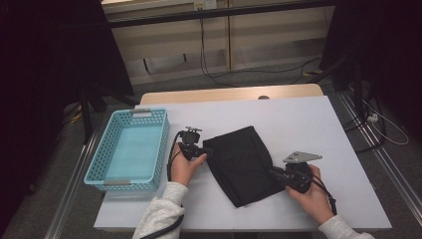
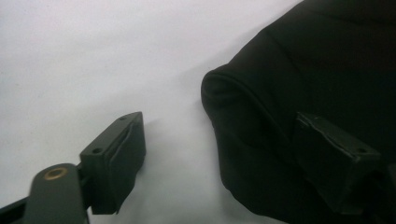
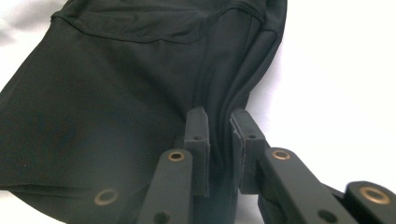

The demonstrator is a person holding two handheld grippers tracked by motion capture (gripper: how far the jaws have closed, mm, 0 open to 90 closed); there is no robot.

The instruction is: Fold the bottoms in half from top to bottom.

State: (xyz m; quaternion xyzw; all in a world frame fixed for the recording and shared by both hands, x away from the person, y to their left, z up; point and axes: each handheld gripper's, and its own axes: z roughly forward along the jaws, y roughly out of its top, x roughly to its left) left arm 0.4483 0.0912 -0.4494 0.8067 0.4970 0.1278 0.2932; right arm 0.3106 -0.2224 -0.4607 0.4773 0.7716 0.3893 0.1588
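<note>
black folded cloth (image 1: pixel 244 164) long axis far-left to near-right | my right gripper (image 3: pixel 219 135) clamps its near-right edge | left gripper (image 1: pixel 205 153) released (jaws straddling the left edge), nearer the far corner

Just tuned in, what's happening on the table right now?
A person is working a folded black garment on a white table with a gripper in each hand. The right gripper is clamped on a bunched edge of the cloth. The left gripper has its jaws open at the opposite edge, one over the fabric, one on the table, gripping nothing. A blue basket sits empty at the left.
</note>
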